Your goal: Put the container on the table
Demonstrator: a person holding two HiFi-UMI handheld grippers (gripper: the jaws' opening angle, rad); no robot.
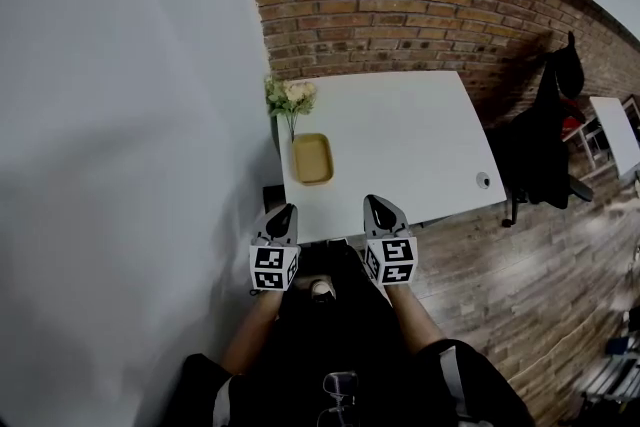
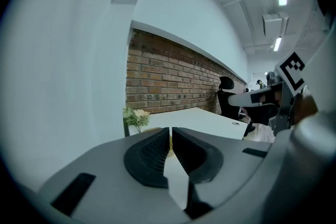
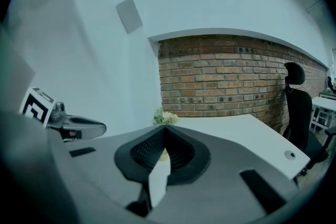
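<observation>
Left gripper (image 1: 283, 215): clenched; in its own view the jaws stand together with only a slit at the tips, and nothing is between them. Held above the table's near edge.
Right gripper (image 1: 380, 208): clenched; in its own view the jaw tips meet, and nothing is held. Level with the left gripper and apart from it, also at the near edge.
Container (image 1: 312, 158): shallow yellow tray with an empty interior. It lies flat on the table near its left edge, beyond the left gripper and clear of both grippers.
Table (image 1: 410, 130): white top with its far end against the brick wall (image 1: 400, 5).
Flowers (image 1: 290, 95): pale bunch with green leaves at the table's far left corner, just behind the container. I cannot tell whether they touch.
Grommet (image 1: 483, 180): small round fitting near the table's right edge, well apart from the container.
Chair (image 1: 545, 155): black, standing off the table's right side on the wood floor.
</observation>
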